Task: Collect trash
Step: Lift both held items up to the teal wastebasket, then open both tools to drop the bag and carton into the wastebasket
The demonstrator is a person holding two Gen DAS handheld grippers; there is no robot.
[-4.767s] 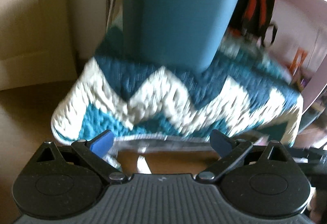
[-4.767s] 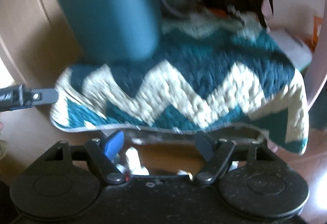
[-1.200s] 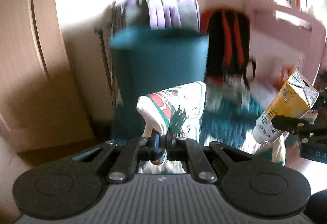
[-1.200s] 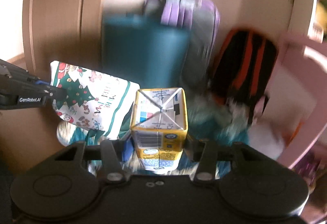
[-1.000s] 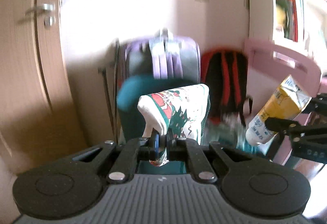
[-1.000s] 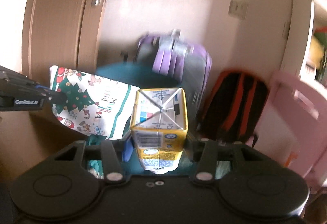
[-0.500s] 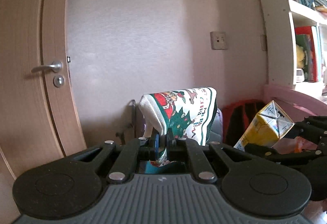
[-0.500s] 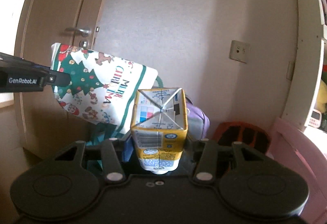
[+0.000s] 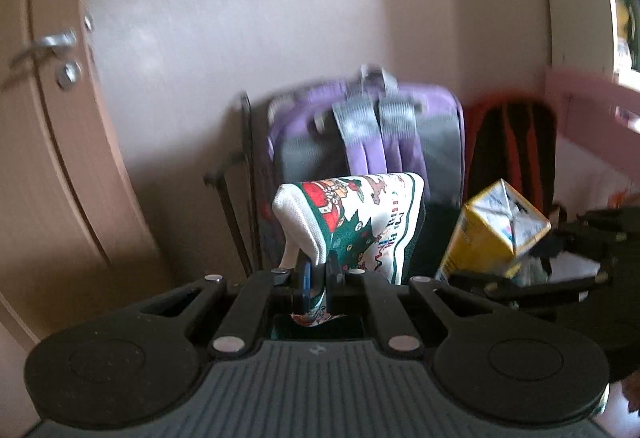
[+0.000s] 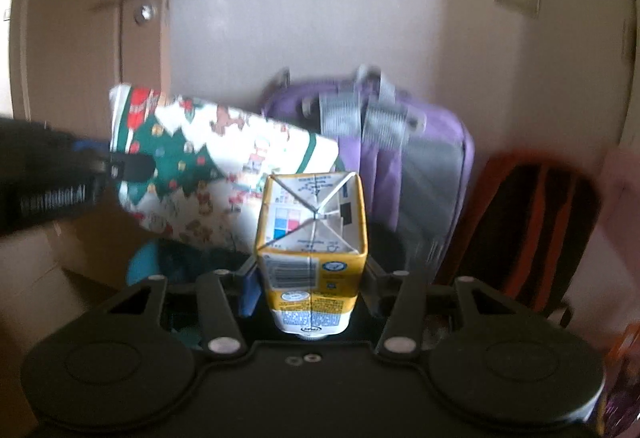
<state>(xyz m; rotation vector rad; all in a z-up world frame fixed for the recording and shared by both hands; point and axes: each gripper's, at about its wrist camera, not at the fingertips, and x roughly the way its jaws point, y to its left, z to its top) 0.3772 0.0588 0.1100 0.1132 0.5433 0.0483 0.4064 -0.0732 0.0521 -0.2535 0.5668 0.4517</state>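
Against the pale wall, a purple backpack point(image 9: 368, 142) is leaning upright, with a black and orange backpack point(image 9: 512, 150) just beside it on the right and a wooden door point(image 9: 52, 118) with a metal handle standing off to the left. Both frames are blurring a little.

The left tool point(image 9: 318, 272) is pinching, with its jaws almost together, the lower edge of a white Christmas-print paper bag point(image 9: 356, 222), which is rising up and forward from the jaws, off any surface. From the right wrist view the same bag point(image 10: 216, 174) is showing at the left, slanting, with the left tool point(image 10: 128, 166) clamping its edge.

The right tool point(image 10: 312, 290) is gripping a yellow and white drink carton point(image 10: 312, 234) by its sides at a middling width, folded bottom end pointing away from the camera. In the left wrist view the carton point(image 9: 492, 230) is tilting just to the right of the bag. A teal bin point(image 10: 144, 266) is peeking out below the bag, mostly hidden.
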